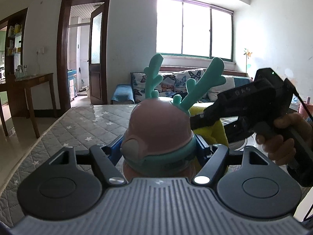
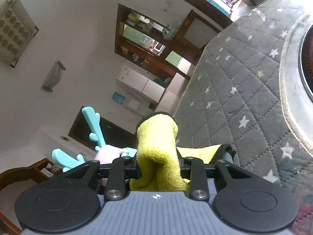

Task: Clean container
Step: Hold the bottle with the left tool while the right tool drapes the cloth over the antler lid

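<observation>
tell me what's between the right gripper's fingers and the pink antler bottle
The yellow cloth, pinched in the right gripper, lies between it and the bottle; both wrist views show this.

Container [image 1: 158, 129]: pink dome lid w/ teal antlers [image 1: 203, 82], teal band, grey oval patch. Cloth [image 2: 156, 146]: bright yellow, fuzzy (dark edge at its top). Table cover [image 2: 234, 90]: grey quilted diamonds w/ white stars. Sofa throw [image 1: 180, 82]: white w/ butterfly print. Door frame [image 1: 62, 45]: dark brown. Grippers' bodies black & grey.
</observation>
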### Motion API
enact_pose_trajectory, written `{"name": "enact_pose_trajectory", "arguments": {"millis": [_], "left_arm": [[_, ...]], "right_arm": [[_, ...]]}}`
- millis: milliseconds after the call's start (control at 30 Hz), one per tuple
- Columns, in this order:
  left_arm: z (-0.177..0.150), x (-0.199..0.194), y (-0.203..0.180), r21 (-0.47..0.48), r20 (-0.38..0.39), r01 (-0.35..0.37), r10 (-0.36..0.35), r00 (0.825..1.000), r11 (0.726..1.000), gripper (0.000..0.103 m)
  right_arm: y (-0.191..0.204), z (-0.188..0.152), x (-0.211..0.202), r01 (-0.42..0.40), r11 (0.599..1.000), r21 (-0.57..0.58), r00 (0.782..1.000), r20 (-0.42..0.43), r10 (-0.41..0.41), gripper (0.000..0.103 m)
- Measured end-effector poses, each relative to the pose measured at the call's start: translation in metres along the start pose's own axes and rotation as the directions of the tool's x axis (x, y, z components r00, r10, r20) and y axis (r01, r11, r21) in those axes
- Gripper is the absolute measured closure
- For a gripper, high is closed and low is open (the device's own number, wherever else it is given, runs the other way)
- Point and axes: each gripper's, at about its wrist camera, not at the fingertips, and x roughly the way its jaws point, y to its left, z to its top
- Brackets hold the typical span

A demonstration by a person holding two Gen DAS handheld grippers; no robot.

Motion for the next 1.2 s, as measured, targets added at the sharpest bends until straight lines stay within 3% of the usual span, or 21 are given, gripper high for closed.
{"name": "enact_pose_trajectory", "arguments": {"millis": [200, 367, 533, 633, 733, 900, 967, 1200], "left_arm": [[0.000, 0.001, -0.001, -0.005, -0.001, 0.003, -0.003, 1.000, 1.000, 0.029], [0.002, 0.002, -0.003, 0.000, -0.007, 0.000, 0.000, 1.000, 1.000, 0.029], [0.004, 0.003, -0.005, 0.004, -0.012, -0.001, 0.001, 1.000, 1.000, 0.030], [0.004, 0.003, -0.006, 0.004, -0.013, -0.002, 0.002, 1.000, 1.000, 0.030], [0.004, 0.005, -0.005, 0.001, -0.014, -0.002, 0.002, 1.000, 1.000, 0.030], [0.003, 0.005, -0.002, -0.005, -0.013, -0.002, 0.002, 1.000, 1.000, 0.029], [0.002, 0.004, -0.002, -0.006, -0.013, 0.001, -0.001, 1.000, 1.000, 0.029], [0.000, 0.001, -0.004, 0.006, -0.007, 0.016, -0.016, 1.000, 1.000, 0.029]], "right_arm": [[0.041, 0.025, -0.024, -0.047, 0.991, -0.126, 0.992, 0.109, 0.061, 0.074], [0.086, 0.045, -0.040, -0.110, 0.960, -0.259, 0.968, 0.193, 0.163, 0.074], [0.134, 0.050, -0.045, -0.234, 0.896, -0.378, 0.930, 0.182, 0.320, 0.074], [0.149, 0.046, -0.036, -0.259, 0.872, -0.416, 0.927, 0.148, 0.345, 0.074], [0.152, 0.031, -0.020, -0.248, 0.871, -0.425, 0.948, 0.079, 0.308, 0.074], [0.129, -0.001, 0.020, -0.123, 0.909, -0.398, 0.992, -0.028, 0.122, 0.074], [0.118, -0.011, 0.034, -0.097, 0.926, -0.366, 0.994, -0.080, 0.072, 0.076], [0.124, -0.023, 0.028, -0.088, 0.906, -0.413, 0.994, -0.094, 0.054, 0.077]]}}
